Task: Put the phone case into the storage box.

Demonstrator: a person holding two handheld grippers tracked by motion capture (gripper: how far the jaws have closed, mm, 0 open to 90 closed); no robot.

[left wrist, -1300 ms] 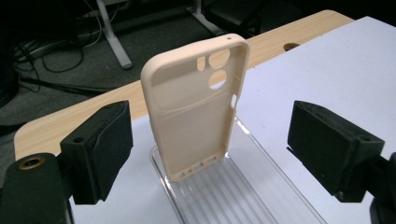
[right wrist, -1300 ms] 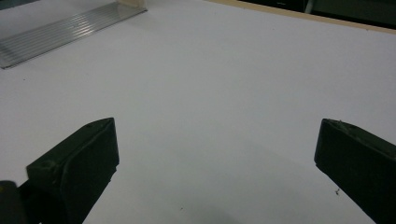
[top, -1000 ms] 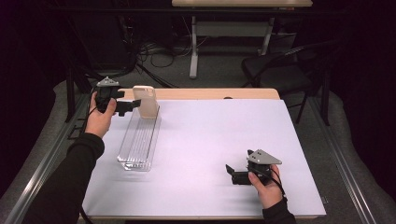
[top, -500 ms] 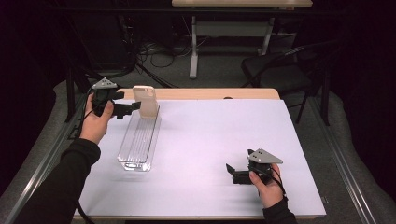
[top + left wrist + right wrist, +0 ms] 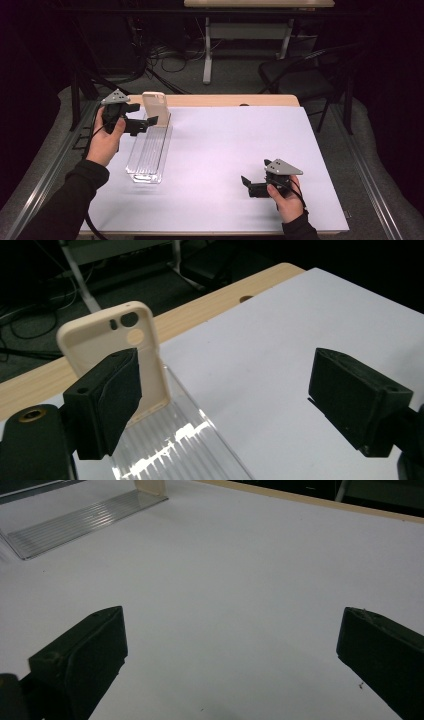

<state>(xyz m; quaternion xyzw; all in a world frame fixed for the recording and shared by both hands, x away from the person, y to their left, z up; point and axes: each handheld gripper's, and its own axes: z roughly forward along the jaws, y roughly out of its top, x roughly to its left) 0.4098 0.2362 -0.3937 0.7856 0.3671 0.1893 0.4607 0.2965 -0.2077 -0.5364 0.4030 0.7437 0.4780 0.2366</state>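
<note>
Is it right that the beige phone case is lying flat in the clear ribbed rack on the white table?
Not quite. The phone case is standing upright at the far end of the clear ribbed rack, not lying flat. The left gripper view shows it best. The rest is right.

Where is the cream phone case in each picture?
High view: the phone case stands upright at the far left of the table, at the far end of the clear ribbed tray.
Left gripper view: upper left, partly behind the tool's left jaw.
Right gripper view: only its bottom edge peeks in at the top, left of centre.
Shared landmark: the clear ribbed tray it stands in.
</note>
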